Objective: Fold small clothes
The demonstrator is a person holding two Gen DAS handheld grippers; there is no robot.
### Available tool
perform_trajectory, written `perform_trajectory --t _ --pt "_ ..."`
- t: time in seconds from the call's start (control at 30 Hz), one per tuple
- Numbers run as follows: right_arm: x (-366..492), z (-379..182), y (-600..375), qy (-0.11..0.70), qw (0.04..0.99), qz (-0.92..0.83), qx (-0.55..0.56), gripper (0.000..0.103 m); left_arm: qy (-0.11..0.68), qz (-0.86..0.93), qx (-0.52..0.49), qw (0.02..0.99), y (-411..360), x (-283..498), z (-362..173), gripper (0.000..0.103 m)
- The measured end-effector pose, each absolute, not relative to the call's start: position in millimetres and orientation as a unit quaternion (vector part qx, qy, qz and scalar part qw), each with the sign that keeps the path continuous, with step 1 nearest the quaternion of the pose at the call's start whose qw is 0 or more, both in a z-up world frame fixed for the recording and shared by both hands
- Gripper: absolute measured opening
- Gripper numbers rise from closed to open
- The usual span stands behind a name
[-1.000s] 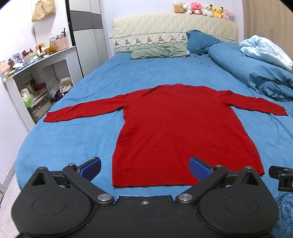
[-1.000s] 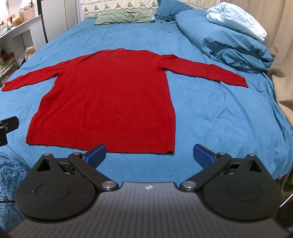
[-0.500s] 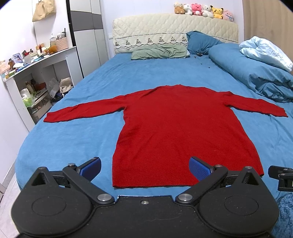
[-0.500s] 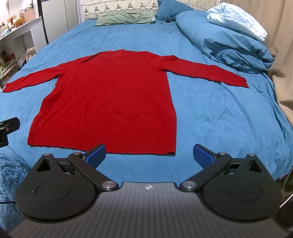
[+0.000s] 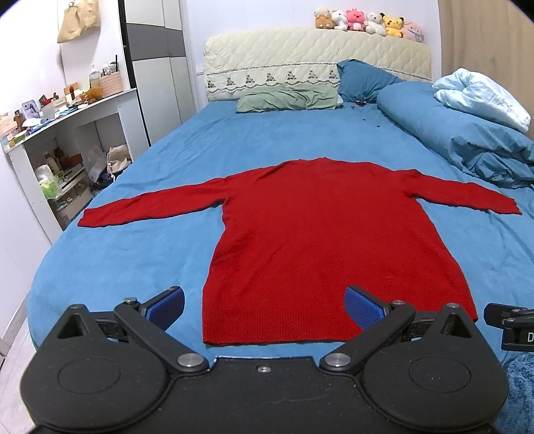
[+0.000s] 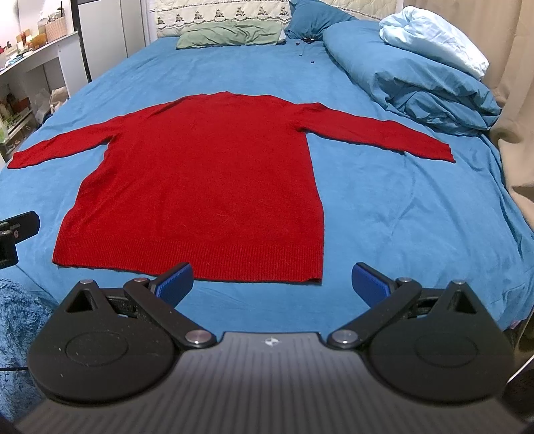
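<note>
A red long-sleeved sweater (image 5: 320, 240) lies flat on the blue bed, both sleeves spread out, its hem toward me. It also shows in the right wrist view (image 6: 207, 187). My left gripper (image 5: 263, 302) is open and empty, hovering just before the hem's left half. My right gripper (image 6: 272, 280) is open and empty, hovering before the hem's right corner. The right gripper's edge (image 5: 510, 323) shows at the right of the left wrist view. The left gripper's edge (image 6: 16, 233) shows at the left of the right wrist view.
The bed sheet (image 5: 140, 253) is blue. A rolled blue duvet (image 6: 417, 76) and pale blanket (image 5: 484, 96) lie at the right. Pillows (image 5: 290, 98) and plush toys (image 5: 367, 21) sit at the headboard. A cluttered white desk (image 5: 66, 133) stands left.
Both grippers have crept slightly forward toward the hem; the sweater has not moved and both grippers stay open.
</note>
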State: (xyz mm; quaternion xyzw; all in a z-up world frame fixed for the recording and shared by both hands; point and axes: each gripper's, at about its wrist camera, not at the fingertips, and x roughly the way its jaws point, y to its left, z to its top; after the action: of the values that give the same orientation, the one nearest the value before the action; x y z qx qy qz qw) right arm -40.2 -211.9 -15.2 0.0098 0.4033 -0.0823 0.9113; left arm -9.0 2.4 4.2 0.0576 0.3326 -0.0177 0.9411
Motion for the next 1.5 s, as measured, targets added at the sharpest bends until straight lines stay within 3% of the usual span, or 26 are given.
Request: perform_trajectory --t 0.4,0.57,0.77,0.93,1.27,1.5 --pt "-24 13 -233 0.37 0.926 -0.061 0.039 0.103 0.291 -0.05 0.067 0.953 -12 9 40 0.103" --pt "6 46 -290 0.331 0.938 -0.068 0.081 0.103 0.23 -0.08 0.091 0.966 -50 57 87 0.103" --pt "55 56 -380 0.282 0.945 -0.123 0.113 0.103 0.23 -0.146 0.118 0.955 -122 151 99 0.103" --pt "114 17 -467 0.28 0.935 -0.145 0.163 0.103 0.303 -0.214 0.096 0.924 -181 251 50 0.103" --pt "211 -127 -599 0.299 0.899 -0.227 0.226 0.103 0.387 -0.195 0.066 0.899 -253 390 -84 0.103" --pt "254 -178 -642 0.279 0.894 -0.261 0.236 0.081 0.438 -0.172 0.091 0.878 -279 441 -146 0.103"
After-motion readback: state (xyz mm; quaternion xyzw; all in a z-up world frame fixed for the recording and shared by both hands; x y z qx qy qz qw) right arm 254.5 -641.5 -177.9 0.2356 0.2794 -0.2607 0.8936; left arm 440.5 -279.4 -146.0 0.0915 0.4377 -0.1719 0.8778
